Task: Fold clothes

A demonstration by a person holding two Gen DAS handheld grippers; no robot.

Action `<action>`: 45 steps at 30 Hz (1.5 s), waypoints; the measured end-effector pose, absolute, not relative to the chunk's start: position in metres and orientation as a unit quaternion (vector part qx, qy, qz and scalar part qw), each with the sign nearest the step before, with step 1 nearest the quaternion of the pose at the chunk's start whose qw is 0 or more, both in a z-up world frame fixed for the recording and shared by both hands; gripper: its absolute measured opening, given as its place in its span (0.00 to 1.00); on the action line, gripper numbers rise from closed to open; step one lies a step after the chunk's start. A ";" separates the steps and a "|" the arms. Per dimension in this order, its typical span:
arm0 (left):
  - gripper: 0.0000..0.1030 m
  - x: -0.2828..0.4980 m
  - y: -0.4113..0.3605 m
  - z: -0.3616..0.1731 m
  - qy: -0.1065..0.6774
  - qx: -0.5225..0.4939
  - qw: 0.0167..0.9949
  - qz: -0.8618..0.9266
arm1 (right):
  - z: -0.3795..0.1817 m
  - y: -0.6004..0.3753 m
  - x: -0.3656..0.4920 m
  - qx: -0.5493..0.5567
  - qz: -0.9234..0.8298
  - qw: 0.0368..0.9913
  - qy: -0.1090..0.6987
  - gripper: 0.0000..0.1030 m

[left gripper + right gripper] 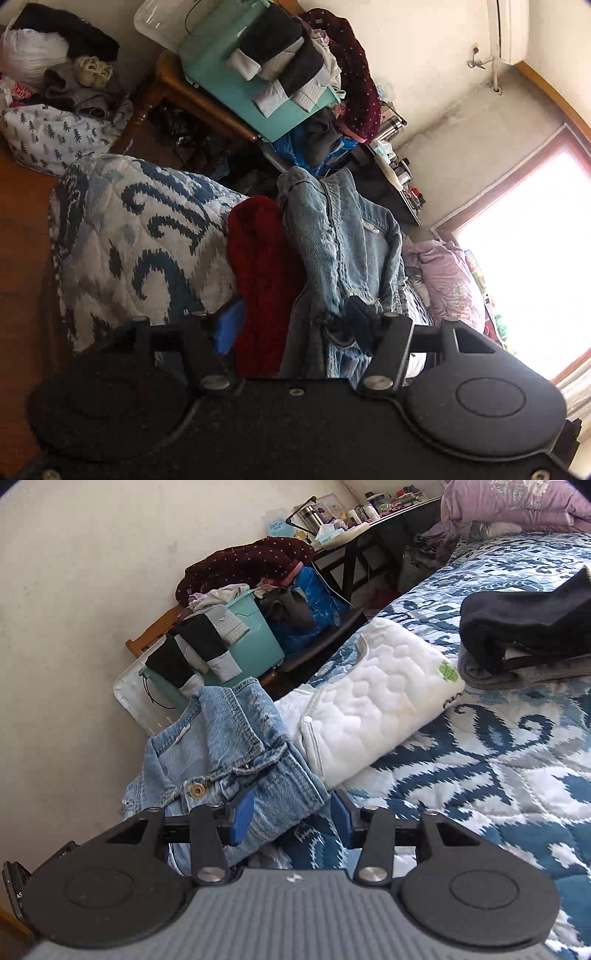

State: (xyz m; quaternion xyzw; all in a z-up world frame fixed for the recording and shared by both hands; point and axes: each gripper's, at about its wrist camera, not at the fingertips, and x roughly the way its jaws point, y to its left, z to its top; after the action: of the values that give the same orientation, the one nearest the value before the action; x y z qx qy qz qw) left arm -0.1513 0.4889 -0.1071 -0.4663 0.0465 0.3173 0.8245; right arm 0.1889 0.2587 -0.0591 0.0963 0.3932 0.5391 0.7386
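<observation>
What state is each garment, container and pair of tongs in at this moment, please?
denim jacket: bunched, partly folded at the bed edge
white quilted garment: folded on the bed
dark garment: folded, topping a small stack
red garment: crumpled beside the denim
teal bin: overfilled, clothes draped over
left tongs: open
right tongs: open around denim

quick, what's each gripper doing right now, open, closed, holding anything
Left gripper: jaws open, straddling the red garment and denim jacket.
Right gripper: jaws open around the denim jacket's edge.

Home bedroom: quilted bed [480,760], clothes heaps [325,55].
</observation>
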 end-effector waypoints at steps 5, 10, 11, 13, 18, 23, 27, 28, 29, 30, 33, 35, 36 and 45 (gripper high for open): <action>0.61 -0.140 0.465 -0.091 0.084 -0.423 0.855 0.287 | -0.067 0.190 0.159 0.076 0.510 0.751 0.414 0.59; 0.66 -0.124 0.435 -0.072 0.100 -0.420 0.875 0.219 | -0.066 0.123 0.126 0.078 0.476 0.770 0.417 0.64; 0.67 -0.121 0.427 -0.070 0.105 -0.418 0.878 0.205 | -0.065 0.110 0.120 0.077 0.468 0.776 0.417 0.67; 0.67 -0.112 0.415 -0.063 0.121 -0.401 0.887 0.196 | -0.062 0.086 0.110 0.078 0.462 0.779 0.416 0.67; 0.67 -0.083 0.412 -0.027 0.147 -0.321 0.918 0.179 | -0.051 0.024 0.087 0.077 0.421 0.807 0.407 0.70; 0.82 -0.069 0.362 0.008 0.142 -0.288 0.941 0.103 | -0.029 -0.018 0.063 0.060 0.333 0.863 0.374 0.91; 0.98 -0.055 0.285 -0.001 0.183 -0.244 0.951 0.044 | -0.021 -0.048 0.055 0.055 0.262 0.886 0.380 1.00; 0.99 -0.049 0.261 -0.008 0.204 -0.230 0.951 0.032 | -0.020 -0.055 0.053 0.053 0.248 0.890 0.380 1.00; 0.99 -0.044 0.238 -0.014 0.225 -0.216 0.950 0.021 | -0.019 -0.064 0.049 0.050 0.229 0.895 0.379 1.00; 0.99 -0.040 0.220 -0.016 0.241 -0.201 0.949 0.013 | -0.019 -0.071 0.047 0.048 0.212 0.898 0.382 1.00; 1.00 -0.032 0.169 -0.019 0.274 -0.155 0.949 -0.007 | -0.021 -0.090 0.043 0.043 0.166 0.904 0.391 1.00; 1.00 -0.030 0.141 -0.015 0.280 -0.122 0.952 -0.018 | -0.024 -0.105 0.041 0.046 0.140 0.906 0.396 1.00; 1.00 -0.029 0.127 -0.013 0.283 -0.105 0.953 -0.024 | -0.025 -0.112 0.039 0.050 0.133 0.907 0.397 1.00; 1.00 -0.025 0.039 -0.009 0.302 0.001 0.953 -0.025 | -0.020 -0.155 0.019 0.048 0.097 0.922 0.372 1.00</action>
State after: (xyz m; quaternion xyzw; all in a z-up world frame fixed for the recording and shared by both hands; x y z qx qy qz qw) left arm -0.0253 0.0391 -0.0089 0.0013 0.3021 -0.0251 0.9529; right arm 0.0194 -0.1549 -0.0196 0.0484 0.3723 0.0967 0.9218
